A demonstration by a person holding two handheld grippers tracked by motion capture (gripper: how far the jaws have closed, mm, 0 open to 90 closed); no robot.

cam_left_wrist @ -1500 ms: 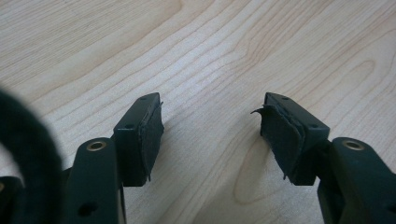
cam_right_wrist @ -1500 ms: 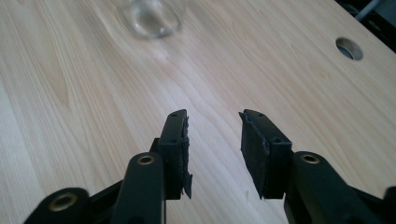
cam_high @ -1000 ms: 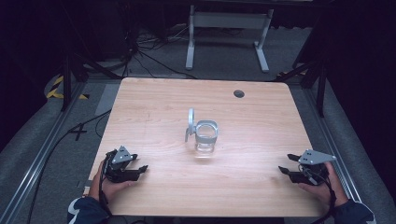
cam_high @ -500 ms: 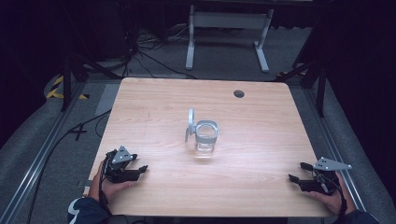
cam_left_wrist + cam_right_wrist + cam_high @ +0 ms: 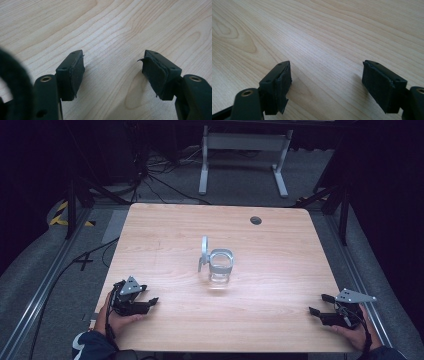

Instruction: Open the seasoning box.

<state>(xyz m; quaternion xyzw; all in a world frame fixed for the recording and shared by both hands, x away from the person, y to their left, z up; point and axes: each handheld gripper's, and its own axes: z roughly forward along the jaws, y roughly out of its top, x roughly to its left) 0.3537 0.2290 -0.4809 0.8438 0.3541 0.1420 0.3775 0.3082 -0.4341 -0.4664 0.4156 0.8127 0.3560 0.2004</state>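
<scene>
A clear glass jar [image 5: 220, 266] stands upright at the middle of the wooden table [image 5: 280, 245], its hinged lid [image 5: 204, 251] flipped up on its left side. My left gripper [image 5: 151, 295] rests near the front left corner, open, with bare wood between its pads [image 5: 113, 56]. Near the front right corner lies my right gripper [image 5: 318, 303], pointing left. Its jaws have just been opening and stand wide with nothing between them [image 5: 327, 63]. Both grippers are far from the jar.
A dark round cable hole [image 5: 256, 220] sits near the table's back edge. Beyond the table a grey metal stand [image 5: 243, 142] rests on the floor. Cables [image 5: 90, 255] trail over the floor at the left.
My right gripper moved toward the front right corner and sank lower, and has since kept still. The left gripper and the jar have not moved.
</scene>
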